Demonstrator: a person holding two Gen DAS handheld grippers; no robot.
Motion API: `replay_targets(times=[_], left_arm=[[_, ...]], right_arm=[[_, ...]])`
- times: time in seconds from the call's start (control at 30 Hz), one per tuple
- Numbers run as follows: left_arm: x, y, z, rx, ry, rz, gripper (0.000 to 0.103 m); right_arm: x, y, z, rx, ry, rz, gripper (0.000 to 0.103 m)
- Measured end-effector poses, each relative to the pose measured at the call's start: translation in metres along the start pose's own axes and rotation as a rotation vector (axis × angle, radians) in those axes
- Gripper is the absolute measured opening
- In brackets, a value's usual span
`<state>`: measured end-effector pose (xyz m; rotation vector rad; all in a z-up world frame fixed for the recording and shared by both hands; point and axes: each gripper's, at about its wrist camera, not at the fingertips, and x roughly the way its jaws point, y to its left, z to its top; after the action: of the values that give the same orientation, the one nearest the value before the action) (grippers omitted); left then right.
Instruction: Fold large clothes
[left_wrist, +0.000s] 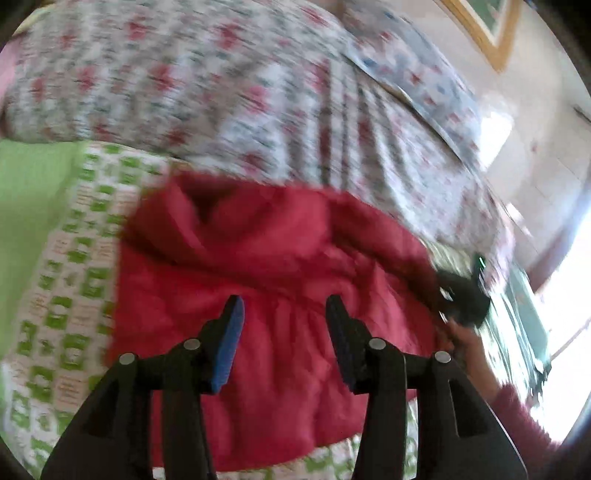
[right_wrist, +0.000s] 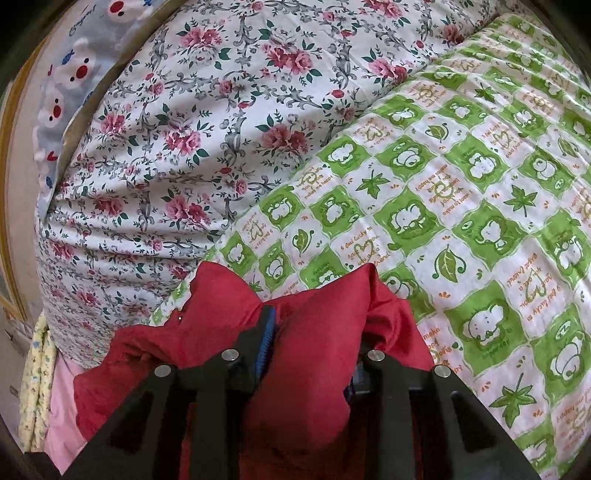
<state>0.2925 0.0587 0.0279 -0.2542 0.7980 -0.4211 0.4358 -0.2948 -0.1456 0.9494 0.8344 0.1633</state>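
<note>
Looking at: we see a red jacket (left_wrist: 266, 280) spread on a green-and-white checked quilt (left_wrist: 70, 295) on a bed.
Jacket, place: it lies on the quilt, just below a flowered duvet (left_wrist: 166, 85) that bulges behind it.
Jacket, long axis: in the left wrist view we read it as running across the picture, from the quilt at left to the far hand at right; which end is collar or hem we cannot tell through the blur.
Left gripper (left_wrist: 284, 317): our jaws stand apart above the red cloth, nothing between the blue pads.
Right gripper (right_wrist: 314, 332): our jaws are clamped on a bunched fold of the jacket (right_wrist: 295, 354), which swells up between the fingers and hides the right one.
Right gripper, from the left view: it (left_wrist: 461, 295) sits at the jacket's right edge, held by a hand (left_wrist: 469, 347) in a pink sleeve (left_wrist: 524, 417).
Beyond: a pale pillow with bear faces (right_wrist: 62, 96) lies behind the duvet.
</note>
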Motion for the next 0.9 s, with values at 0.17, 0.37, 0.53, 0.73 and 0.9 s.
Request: replay_targets(times=[0.17,0.37,0.53,0.73,0.9], left_arm=[[0.045,-0.019,-0.014,0.093,0.068,0.086,0.044],[0.083,-0.005,-0.019,0.123,0.067,0.222,0.044],[0.09,-0.008,-0.017,0.135,0.061,0.242,0.044],[0.092,-0.007,-0.017,0.118,0.066,0.24,0.044],[0.089,0.003,-0.005,0.081,0.066,0.258,0.044]], right_arm=[[0.0,0.004,0.001,-0.018,0.01,-0.001,0.038],[-0.028,0.021,0.001,-0.082,-0.007,0.042,0.052],[-0.068,0.034,-0.01,-0.158,-0.067,0.069,0.066],[-0.08,0.075,-0.044,-0.398,-0.058,0.056,0.068],[-0.031,0.103,-0.067,-0.609,0.083,-0.059,0.068]])
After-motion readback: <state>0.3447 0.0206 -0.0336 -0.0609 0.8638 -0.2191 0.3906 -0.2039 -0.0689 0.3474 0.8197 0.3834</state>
